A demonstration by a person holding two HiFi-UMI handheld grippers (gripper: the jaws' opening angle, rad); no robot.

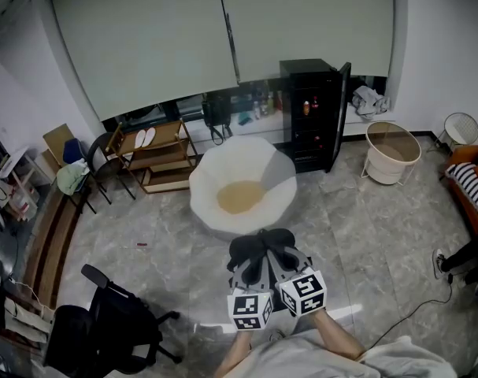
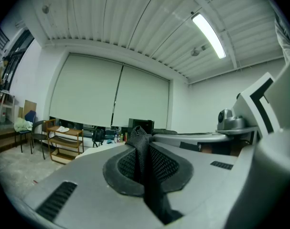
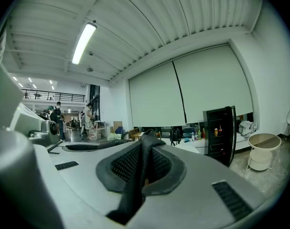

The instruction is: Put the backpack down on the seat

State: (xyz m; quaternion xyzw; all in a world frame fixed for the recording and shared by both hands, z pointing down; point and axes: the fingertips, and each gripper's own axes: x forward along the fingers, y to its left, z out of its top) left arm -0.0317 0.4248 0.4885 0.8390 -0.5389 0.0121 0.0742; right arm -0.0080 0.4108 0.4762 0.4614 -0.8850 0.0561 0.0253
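Observation:
In the head view the black backpack (image 1: pixel 264 245) hangs in front of me, just short of the white round seat (image 1: pixel 215 172) with its tan cushion (image 1: pixel 240 198). My left gripper (image 1: pixel 252 269) and right gripper (image 1: pixel 277 265) are side by side, both above the pack. A black webbing strap (image 2: pixel 143 152) runs up between the left gripper's (image 2: pixel 144 149) closed jaws. Another strap (image 3: pixel 144 162) is pinched in the right gripper (image 3: pixel 145 159). Most of the pack is hidden under the grippers.
A black fridge (image 1: pixel 313 109) with its door open stands behind the seat, a wooden shelf (image 1: pixel 156 160) to its left and a round cream basket (image 1: pixel 392 152) to its right. A black office chair (image 1: pixel 105 321) sits near left. A person's foot (image 1: pixel 451 260) and a floor cable (image 1: pixel 412 309) lie right.

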